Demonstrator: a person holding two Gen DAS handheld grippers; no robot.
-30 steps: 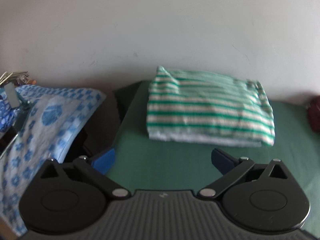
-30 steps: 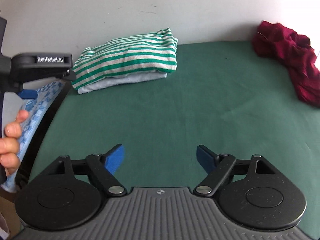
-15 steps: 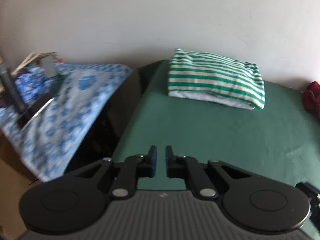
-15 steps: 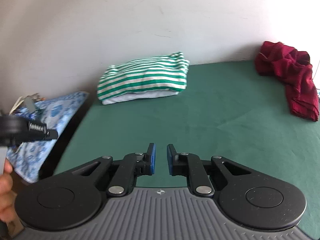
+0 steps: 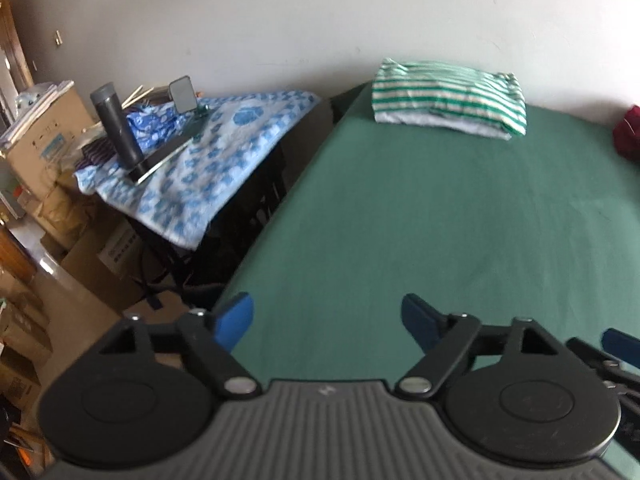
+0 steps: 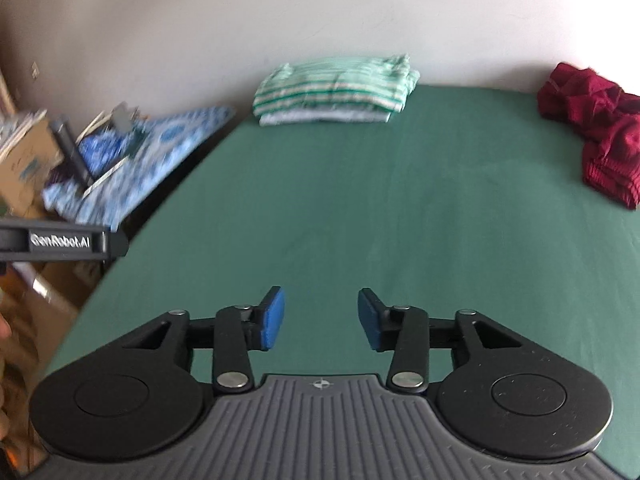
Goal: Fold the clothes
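Note:
A folded green-and-white striped garment [image 5: 448,98] [image 6: 336,88] lies at the far edge of the green table [image 5: 440,220] [image 6: 380,208], against the wall. A crumpled dark red garment [image 6: 592,124] sits at the far right, and only its edge [image 5: 628,136] shows in the left wrist view. My left gripper [image 5: 328,320] hovers open over the table's near left edge, holding nothing. My right gripper [image 6: 320,316] is open too, above the near middle of the table, well short of both garments. The left gripper's body [image 6: 64,242] pokes in at the left of the right wrist view.
Left of the table, a blue-and-white patterned cloth [image 5: 208,160] covers a lower stand carrying a dark cylinder [image 5: 116,128] and small items. Cardboard boxes [image 5: 44,136] crowd the floor beyond it. A white wall runs behind the table.
Both grippers were shut half a second ago and stand open now. Both have pulled back from the striped garment, which looks smaller and farther away.

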